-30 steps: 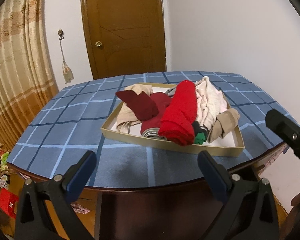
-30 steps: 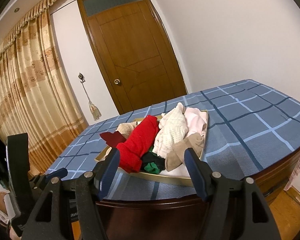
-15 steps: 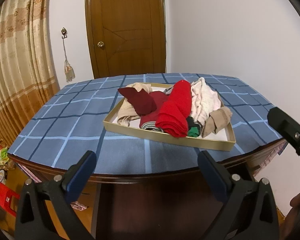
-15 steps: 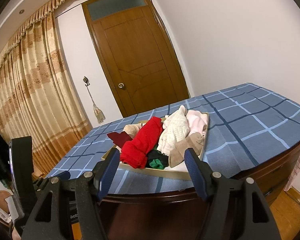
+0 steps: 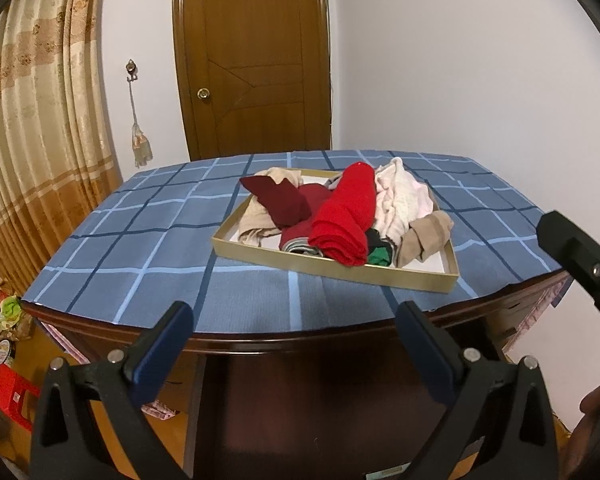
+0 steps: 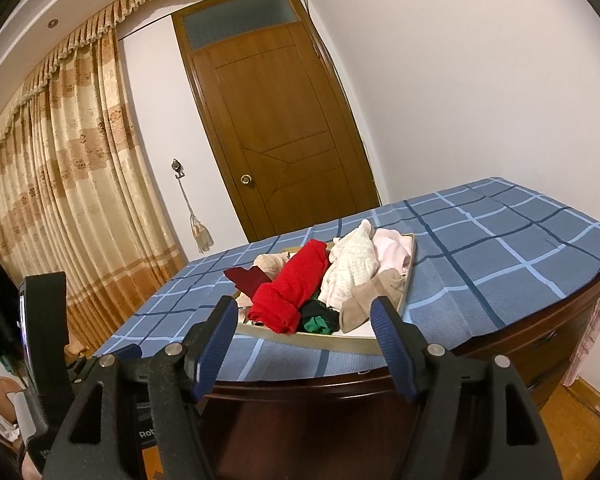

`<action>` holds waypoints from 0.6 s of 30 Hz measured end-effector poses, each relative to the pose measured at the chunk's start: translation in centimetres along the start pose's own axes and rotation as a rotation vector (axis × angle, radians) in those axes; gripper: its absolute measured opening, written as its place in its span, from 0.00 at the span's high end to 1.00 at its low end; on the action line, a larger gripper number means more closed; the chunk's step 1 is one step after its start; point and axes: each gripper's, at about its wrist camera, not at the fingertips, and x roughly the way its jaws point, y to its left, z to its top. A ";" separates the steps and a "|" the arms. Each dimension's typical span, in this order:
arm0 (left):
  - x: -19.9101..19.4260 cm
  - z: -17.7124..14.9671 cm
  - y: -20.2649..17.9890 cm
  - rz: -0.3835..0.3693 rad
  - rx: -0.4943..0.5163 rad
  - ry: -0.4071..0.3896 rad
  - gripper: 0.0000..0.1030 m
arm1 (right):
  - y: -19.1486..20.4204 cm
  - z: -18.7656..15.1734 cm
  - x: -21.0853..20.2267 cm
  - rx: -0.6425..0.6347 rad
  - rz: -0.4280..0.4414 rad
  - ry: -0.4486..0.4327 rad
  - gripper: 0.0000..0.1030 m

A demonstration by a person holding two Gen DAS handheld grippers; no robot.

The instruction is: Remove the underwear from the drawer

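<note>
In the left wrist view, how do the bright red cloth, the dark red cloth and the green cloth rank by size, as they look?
1. bright red cloth
2. dark red cloth
3. green cloth, mostly hidden

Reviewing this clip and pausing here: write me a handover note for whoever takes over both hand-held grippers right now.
Left hand-held gripper: open, empty, short of the table edge.
Right hand-held gripper: open, empty, also short of the table.
Shallow gold drawer tray sits on the blue checked tablecloth, piled with garments: bright red roll, dark red piece, white and pink pieces, beige ones, a green scrap.
Done: nothing removed.
Left: reach in, grip a garment, lift it out onto the cloth.
</note>
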 end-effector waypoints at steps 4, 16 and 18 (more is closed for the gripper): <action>-0.7 -0.5 0.1 -0.001 -0.006 -0.011 0.01 | 0.2 -0.2 -0.6 0.001 0.010 -0.008 0.30; -2.0 -2.6 0.2 0.006 -0.030 -0.035 0.01 | 0.4 -1.8 -2.6 -0.017 0.018 -0.030 0.28; -2.0 -3.1 0.2 0.009 -0.027 -0.031 0.00 | 0.5 -2.2 -2.8 -0.024 0.016 -0.032 0.28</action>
